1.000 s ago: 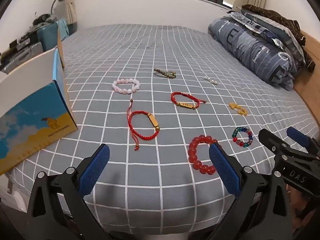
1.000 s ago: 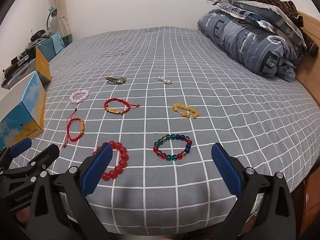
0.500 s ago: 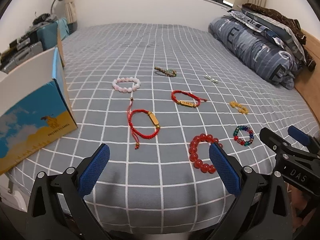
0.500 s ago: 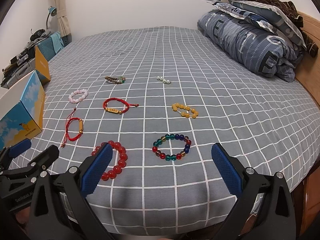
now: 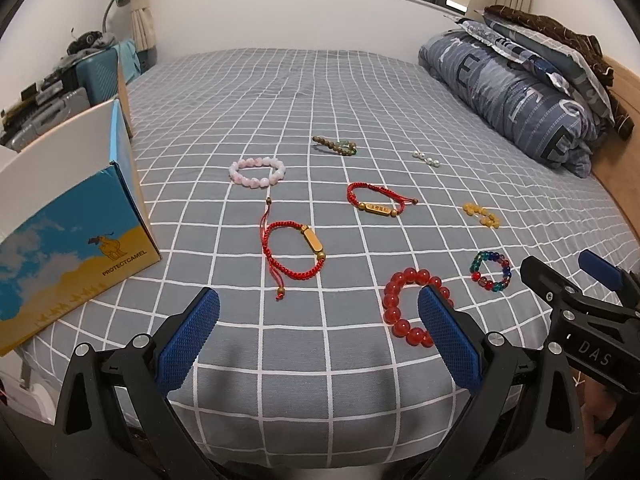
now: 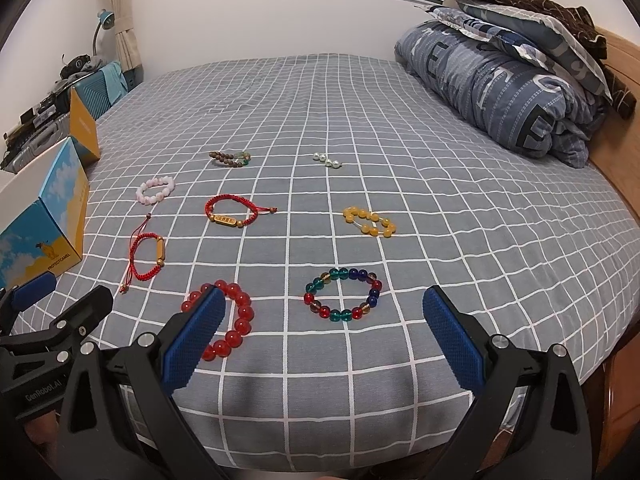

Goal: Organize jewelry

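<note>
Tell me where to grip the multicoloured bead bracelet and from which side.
Take the multicoloured bead bracelet across its near arc, coming straight down from above with the right gripper. It lies flat as an open ring, so one jaw could probably drop inside, the other outside.

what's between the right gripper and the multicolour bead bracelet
Nothing visible. The right gripper is open above the bedsheet, and the multicolour bead bracelet lies just ahead between its fingers' lines. The red bead bracelet sits off to the left, partly behind the left finger.
</note>
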Demonstrator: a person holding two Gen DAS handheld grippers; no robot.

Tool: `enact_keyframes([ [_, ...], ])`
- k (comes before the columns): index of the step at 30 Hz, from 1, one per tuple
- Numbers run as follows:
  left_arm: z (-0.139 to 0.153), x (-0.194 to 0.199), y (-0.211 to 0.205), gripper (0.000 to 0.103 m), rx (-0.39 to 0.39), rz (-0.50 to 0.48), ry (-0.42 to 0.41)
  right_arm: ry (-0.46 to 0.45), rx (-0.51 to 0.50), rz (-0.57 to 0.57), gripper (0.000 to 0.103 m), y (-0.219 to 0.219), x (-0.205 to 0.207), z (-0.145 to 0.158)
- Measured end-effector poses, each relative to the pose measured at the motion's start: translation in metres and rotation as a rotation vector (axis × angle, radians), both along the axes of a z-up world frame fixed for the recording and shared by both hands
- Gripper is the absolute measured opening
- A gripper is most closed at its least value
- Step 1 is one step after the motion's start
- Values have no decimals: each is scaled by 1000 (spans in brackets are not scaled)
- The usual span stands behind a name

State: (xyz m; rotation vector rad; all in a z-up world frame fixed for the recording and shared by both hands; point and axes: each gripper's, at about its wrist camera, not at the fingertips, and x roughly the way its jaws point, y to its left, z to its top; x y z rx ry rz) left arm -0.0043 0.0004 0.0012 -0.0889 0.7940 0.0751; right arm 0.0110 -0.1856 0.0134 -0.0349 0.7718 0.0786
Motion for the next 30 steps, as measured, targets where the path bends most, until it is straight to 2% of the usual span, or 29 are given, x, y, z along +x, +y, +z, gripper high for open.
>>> enact_keyframes([
  [30, -3, 2, 0, 97, 10, 5, 10, 1, -2, 0, 95, 0, 0, 0],
])
